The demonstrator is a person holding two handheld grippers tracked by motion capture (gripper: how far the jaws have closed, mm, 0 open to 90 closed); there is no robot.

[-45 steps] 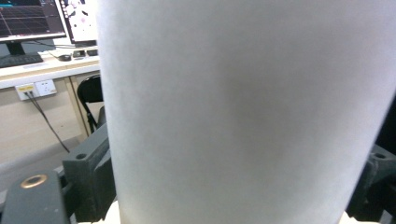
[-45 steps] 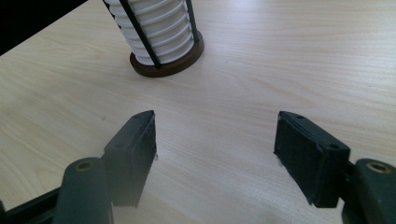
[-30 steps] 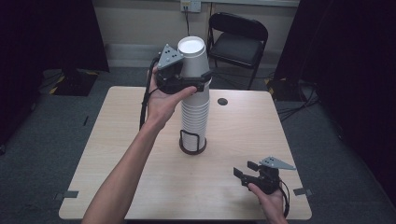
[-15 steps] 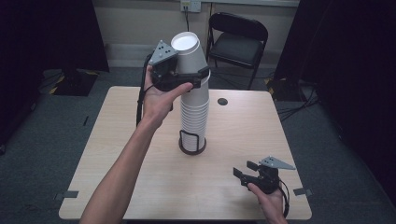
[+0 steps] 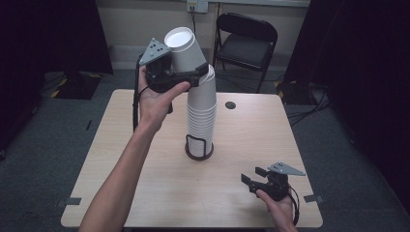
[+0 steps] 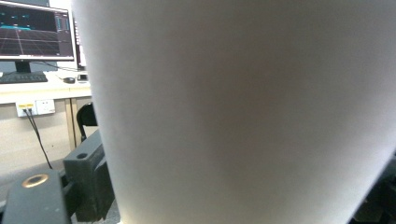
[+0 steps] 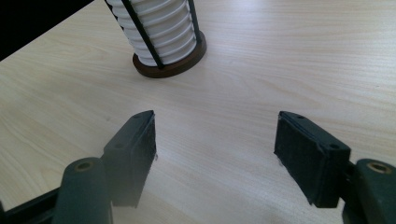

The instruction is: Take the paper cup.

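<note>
High view: left gripper [image 5: 196, 72] up above the desk [image 5: 121, 145], jaws pinching the top cup [image 5: 186, 48], upside down, tilted left, base up. Lifted partly off the stack [image 5: 201, 113], rim overlapping the stack's top. Stack upright in a round holder [image 5: 198, 147] with black wire uprights, mid-desk. Left hand [image 5: 157, 99] wrapped around the gripper body, grey plate on top, cable trailing down along the forearm. Right gripper [image 5: 254, 178] low at the near right corner of the desk, jaws spread, nothing between them, well apart from the stack. Small dark disc [image 5: 230, 105] on the desk behind the stack. Folding chair [image 5: 246, 41] beyond the far edge.

Left gripper view: cup [image 6: 243, 112] wall right up against the lens, white, blurred. Black jaw body at lower left, touching the cup side. Monitor [image 6: 35, 30] and wall socket [image 6: 35, 107] in the background on the left.

Right gripper view: right gripper [image 7: 215, 144] jaws wide apart, pads over bare desk [image 7: 280, 56], holding nothing. Stack [image 7: 159, 28] bottom in its holder [image 7: 170, 63] ahead and left, ribbed rims visible between the wires, apart from the jaws.
</note>
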